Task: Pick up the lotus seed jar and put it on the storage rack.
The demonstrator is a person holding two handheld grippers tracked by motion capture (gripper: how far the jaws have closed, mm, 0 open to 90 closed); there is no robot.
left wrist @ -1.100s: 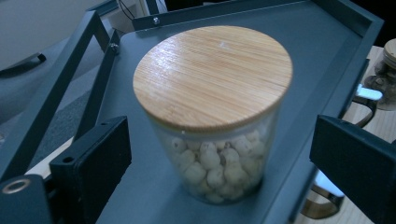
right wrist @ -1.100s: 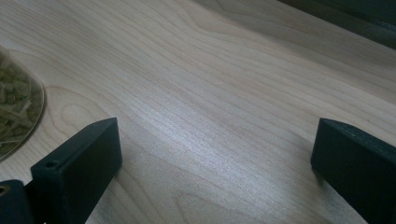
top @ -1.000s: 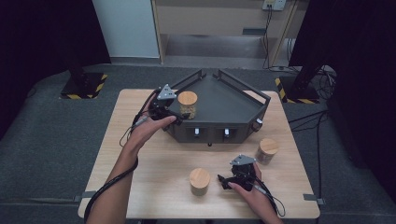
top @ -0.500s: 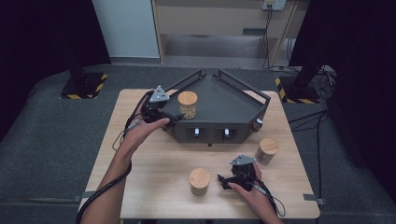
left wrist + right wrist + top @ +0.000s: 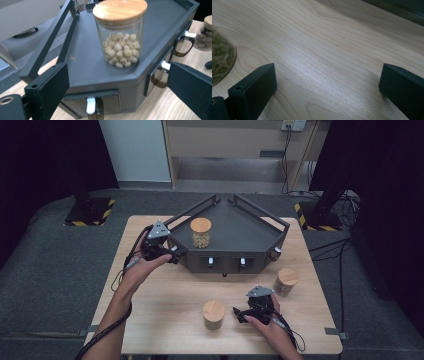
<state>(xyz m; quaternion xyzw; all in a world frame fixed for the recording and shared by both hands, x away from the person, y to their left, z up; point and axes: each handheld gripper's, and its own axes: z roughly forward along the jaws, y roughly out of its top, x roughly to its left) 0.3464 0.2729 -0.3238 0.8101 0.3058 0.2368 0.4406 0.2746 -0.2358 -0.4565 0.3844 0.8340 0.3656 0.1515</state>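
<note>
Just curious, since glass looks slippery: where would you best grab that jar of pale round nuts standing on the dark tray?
Probably around the glass wall of the jar, below its wooden lid, coming in level from the tray's front-left corner, where the left gripper is. The jar stands upright and round with space around it, so open jaws can straddle it.

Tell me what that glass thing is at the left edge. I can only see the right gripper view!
Observer: It's a wooden-lidded jar, standing upright on the table just ahead of the open right gripper.
Operator: Where's the other gripper?
Observer: The left gripper is at the left corner of the dark tray, open, with nothing between its jaws.
Operator: Is anything on that tray?
Observer: Yes, a jar of pale round nuts stands upright on it, lid on.
</note>
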